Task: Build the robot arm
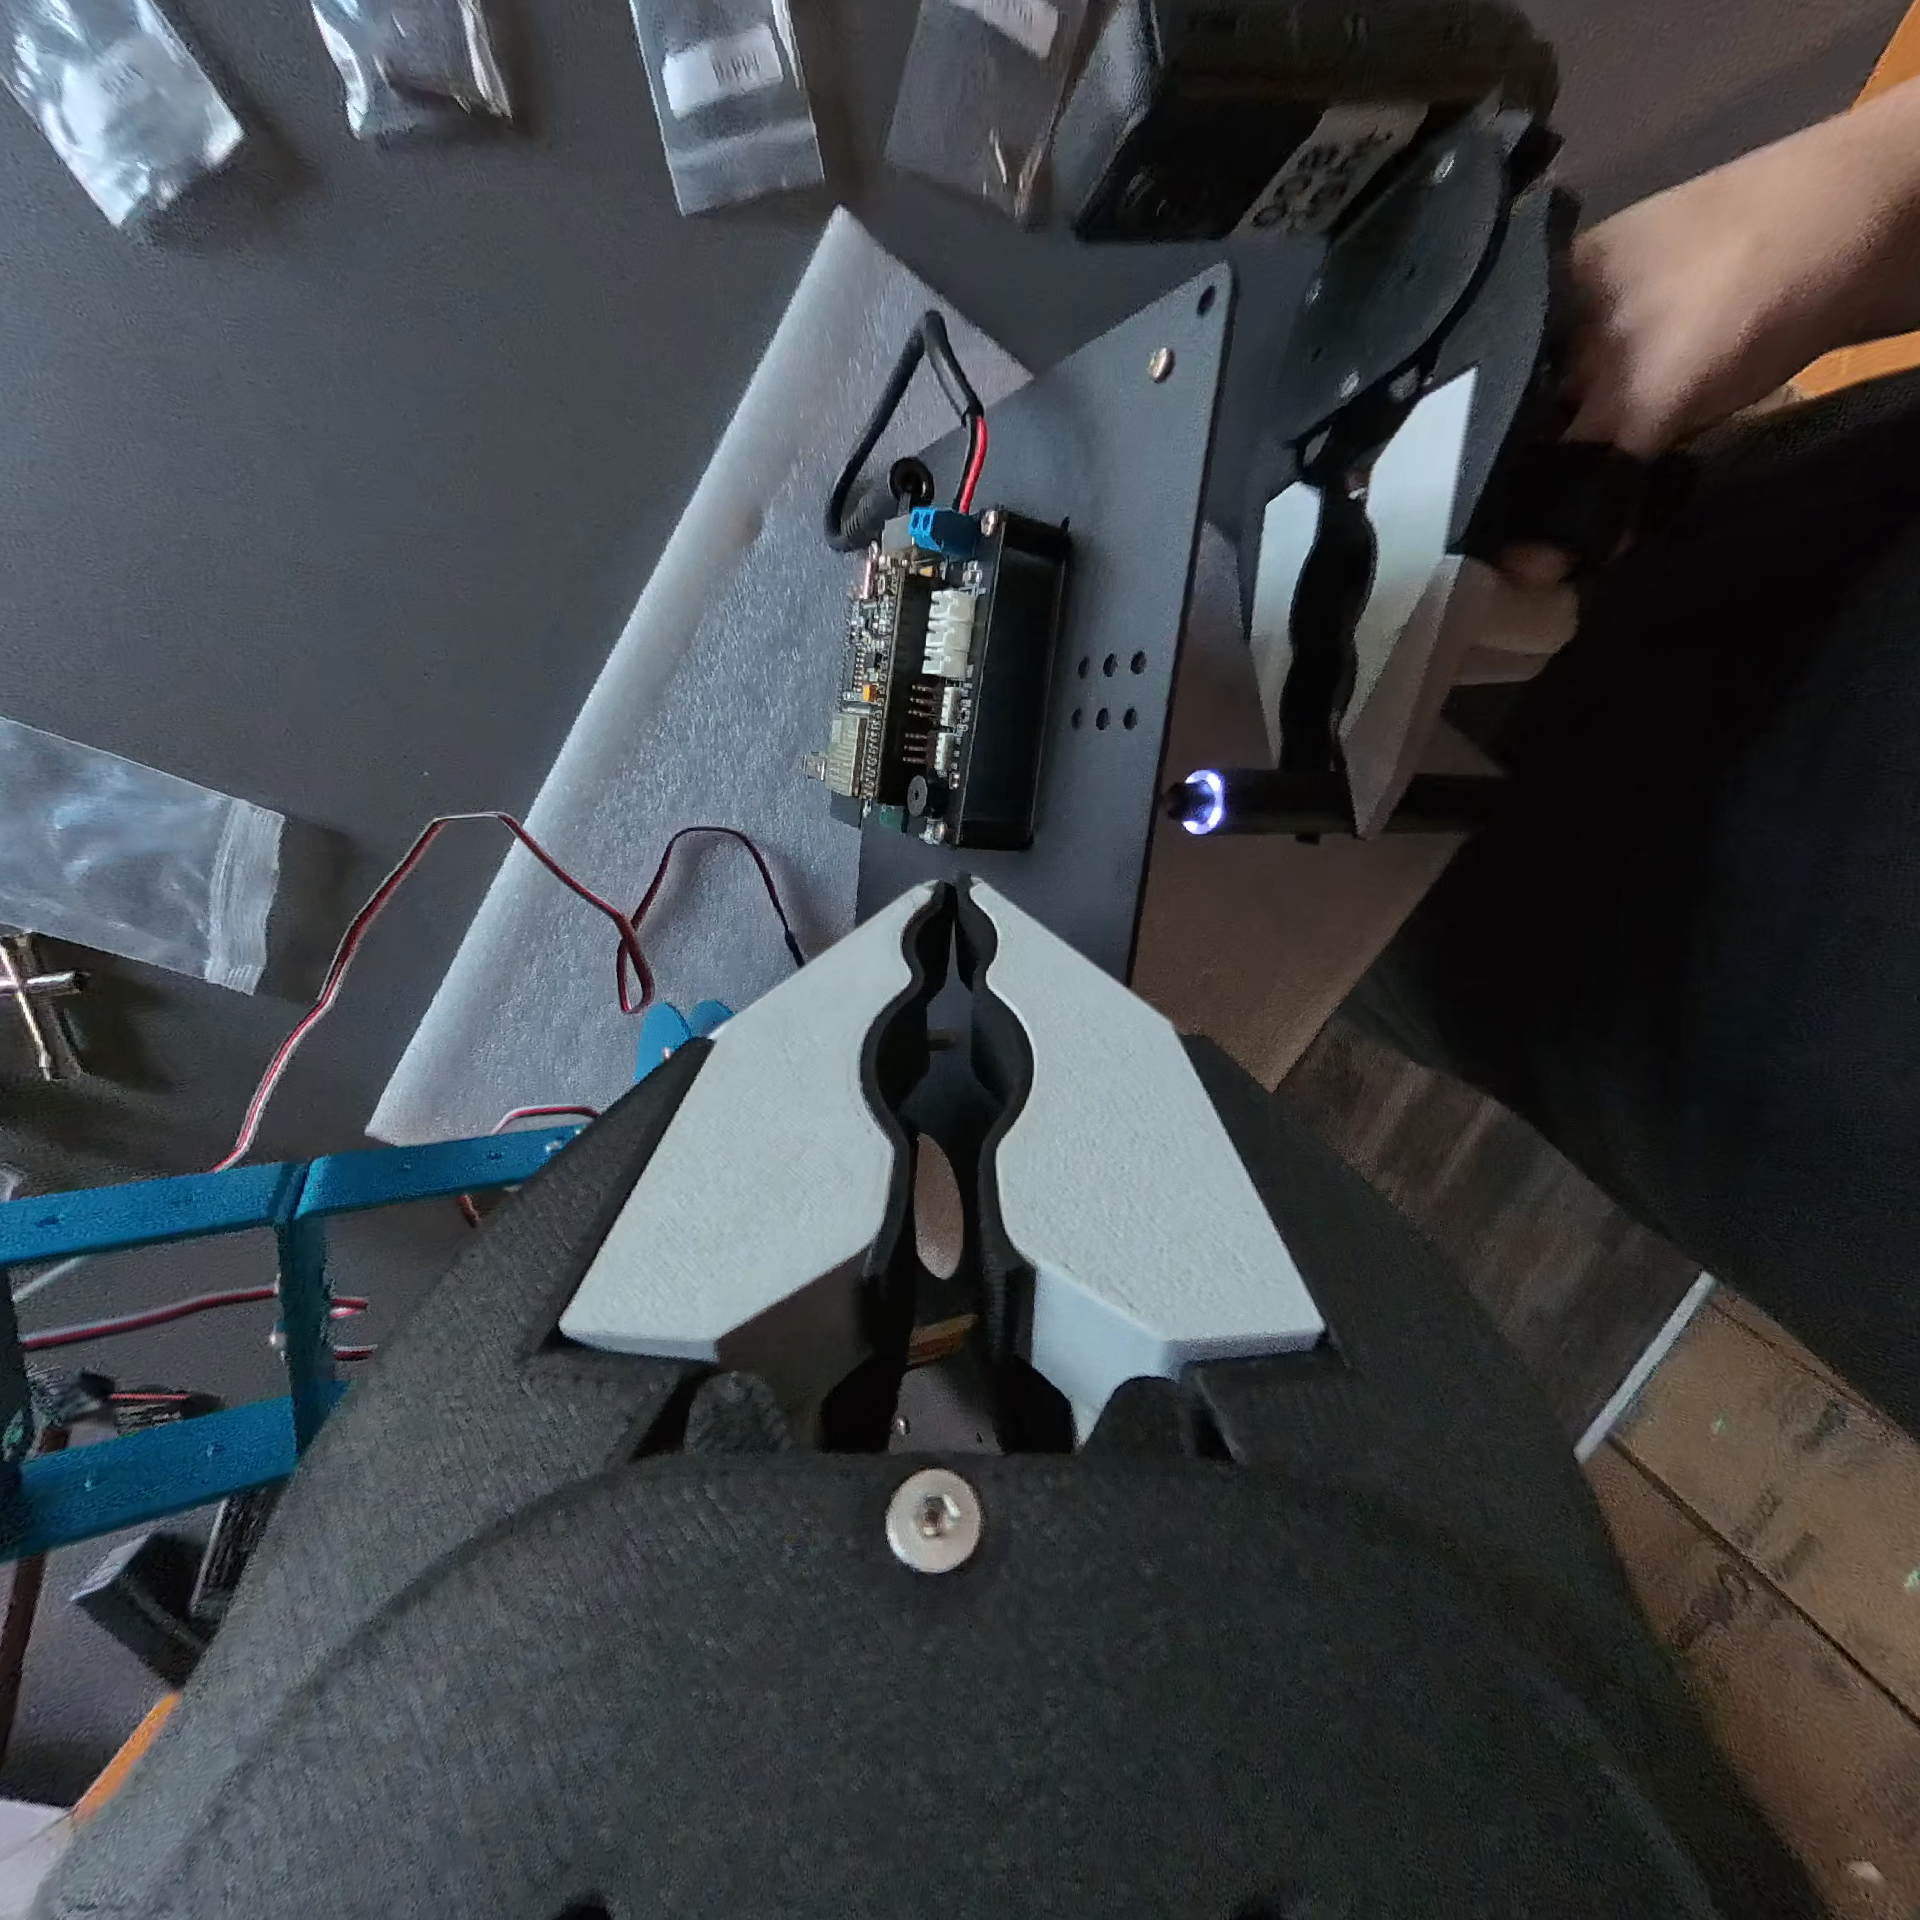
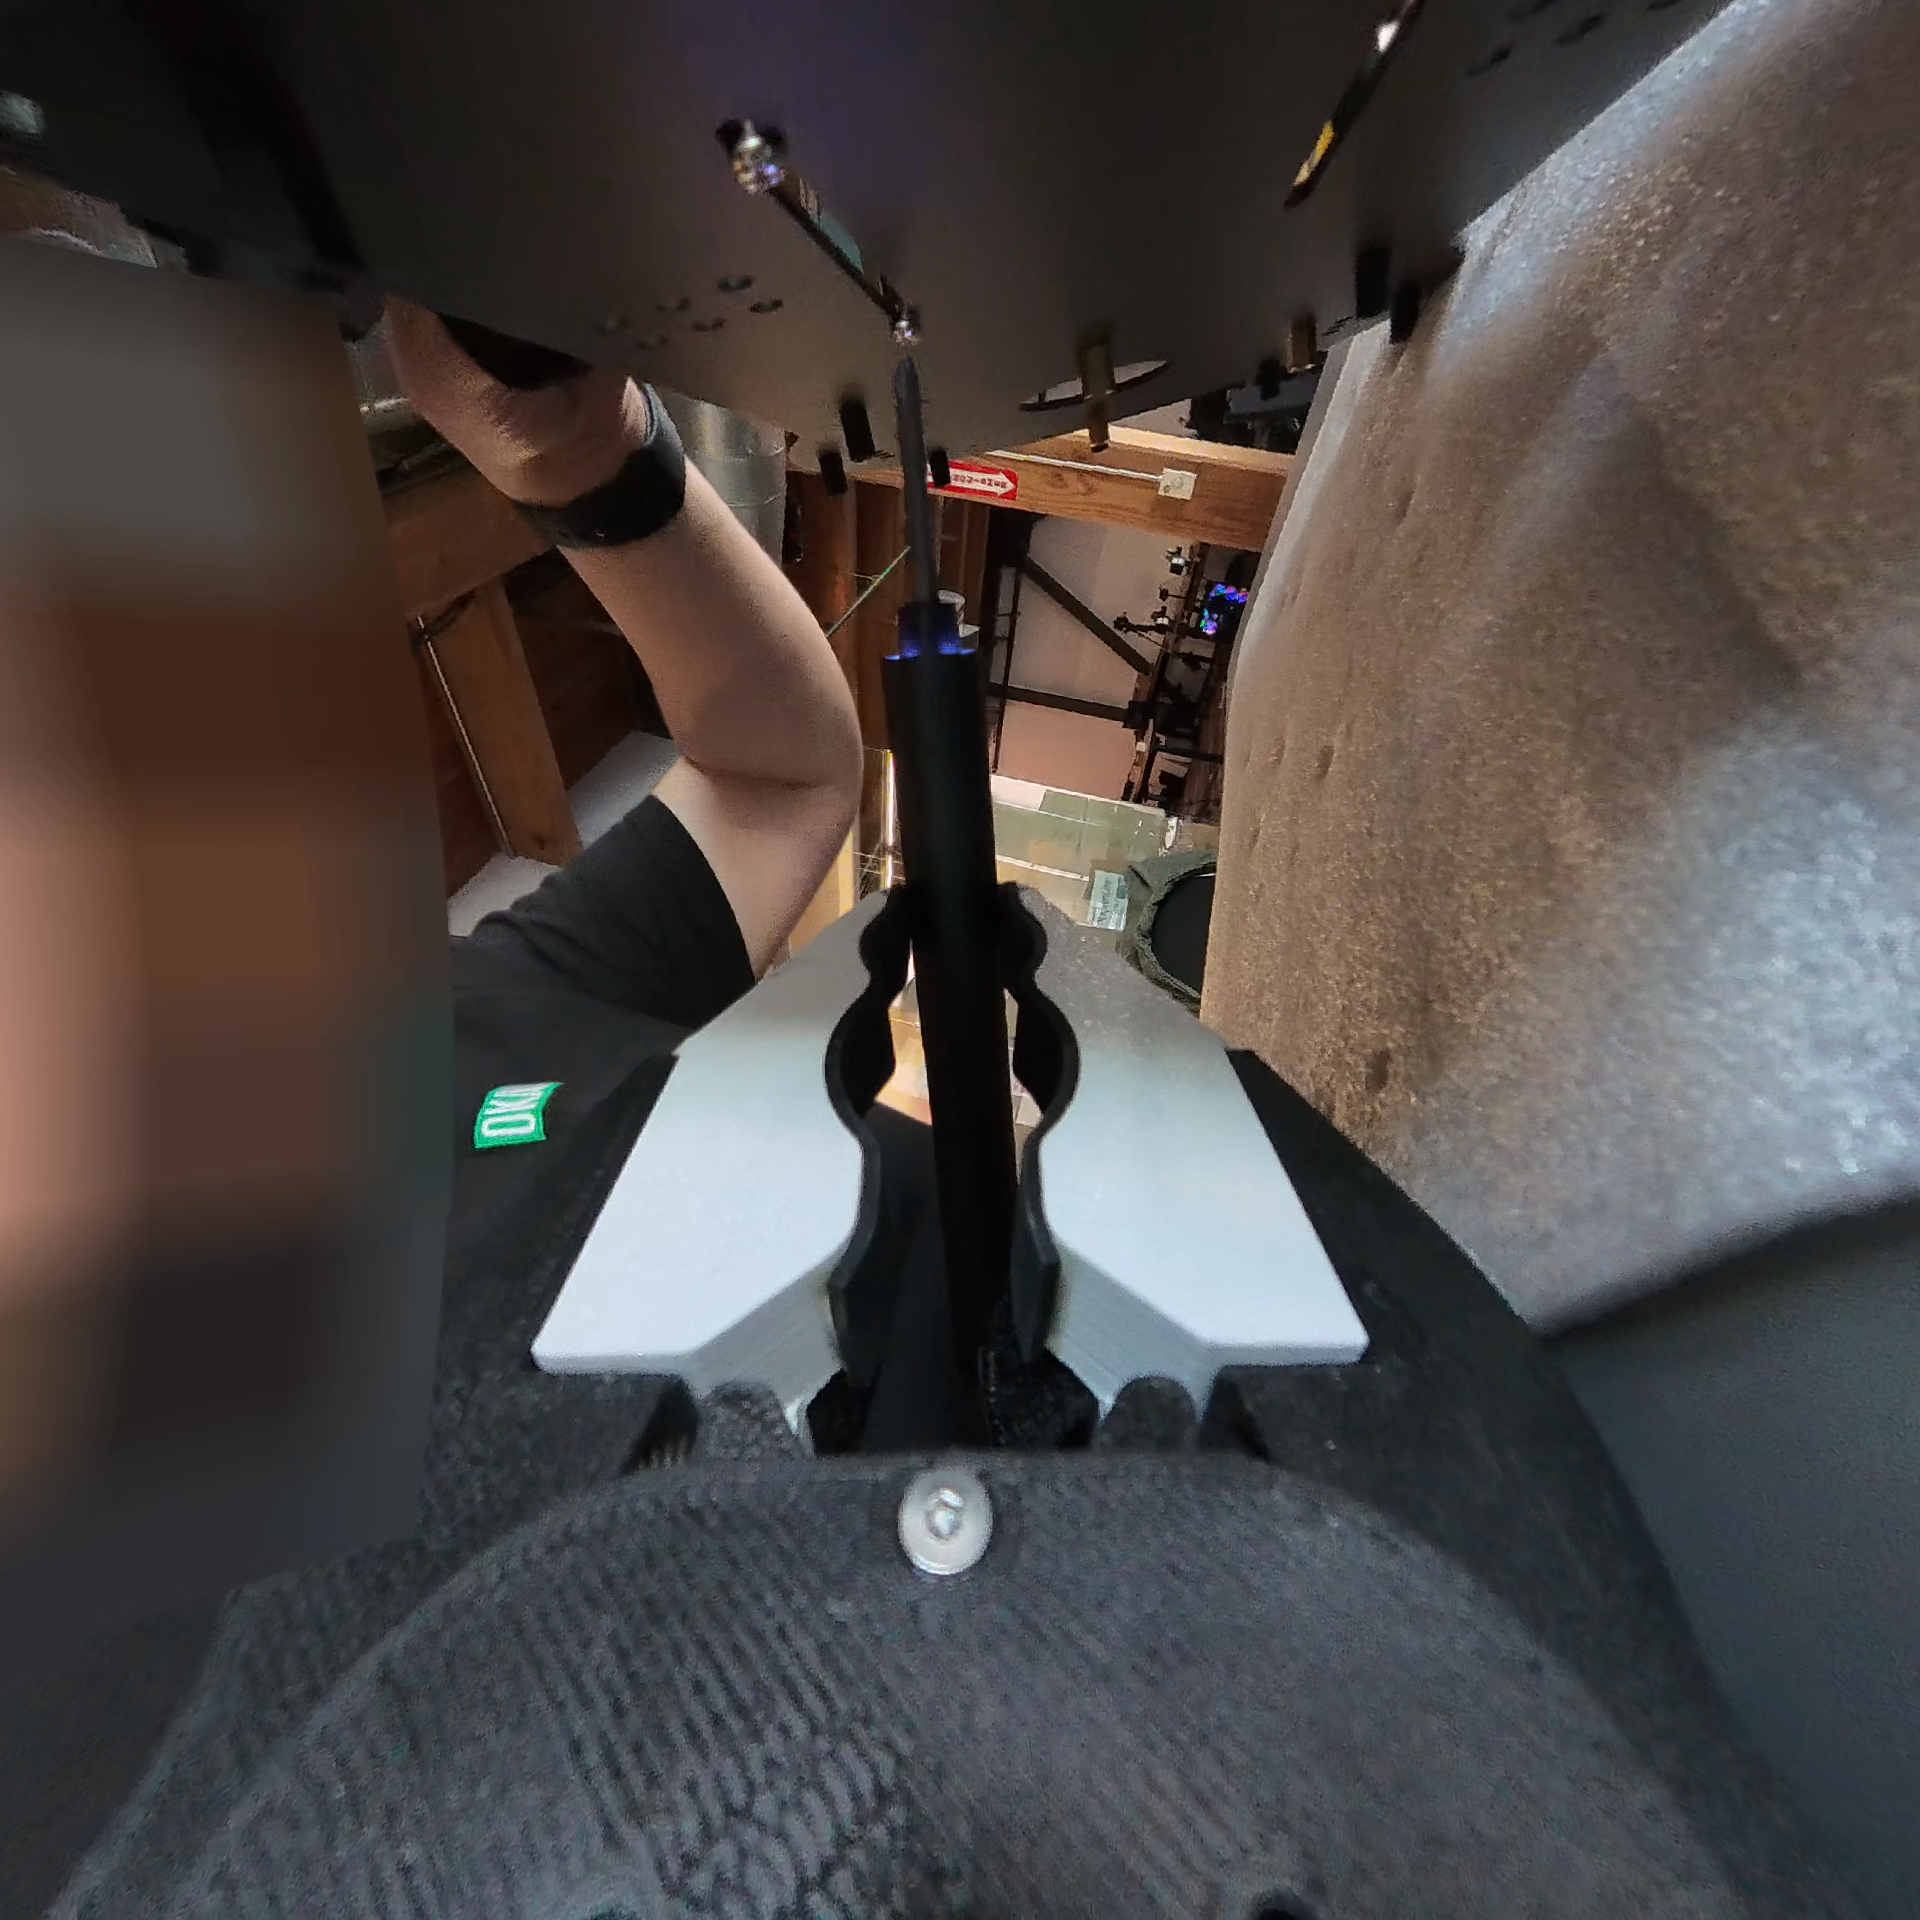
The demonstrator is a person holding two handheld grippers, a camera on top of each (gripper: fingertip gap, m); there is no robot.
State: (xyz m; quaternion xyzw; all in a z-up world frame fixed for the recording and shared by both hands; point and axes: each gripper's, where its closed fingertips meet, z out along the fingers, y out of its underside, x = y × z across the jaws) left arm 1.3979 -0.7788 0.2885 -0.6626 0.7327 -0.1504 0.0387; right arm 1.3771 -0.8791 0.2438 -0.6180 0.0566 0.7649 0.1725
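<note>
— Left gripper (image 1: 954,889)?
— Pinched together on the near edge of the dark metal plate (image 1: 1101,582), tips meeting over the rim. Lifted that edge off the grey foam sheet (image 1: 665,727), judging by how the plate stood tilted, presumably to bare its underside.

— On the plate?
— Carried a control board in a black holder (image 1: 951,675) near the middle, blue terminal block (image 1: 940,528) at its far end, red and black lead (image 1: 940,416) looping off toward the plate's far corner. Stayed put despite the tilt, so likely fastened down.

— Right gripper (image 2: 951,914)?
— Clamped around a black electric screwdriver (image 2: 948,935), light glowing at its collar. Reached in under the plate from the right edge. Bit (image 2: 912,457) pointed up at a small silver screw (image 2: 906,328) on the underside; touching or just short, could not tell.

— Anything else nearby?
— Blue metal frame (image 1: 249,1195) with servo wires (image 1: 343,966) at the desk's near left. Clear parts bags (image 1: 727,104) along the far edge, another (image 1: 125,852) at the left. Brass standoffs (image 2: 1096,400) hung beneath the plate. Bare forearm with a dark wristband (image 2: 623,499) up by the plate's edge.
</note>
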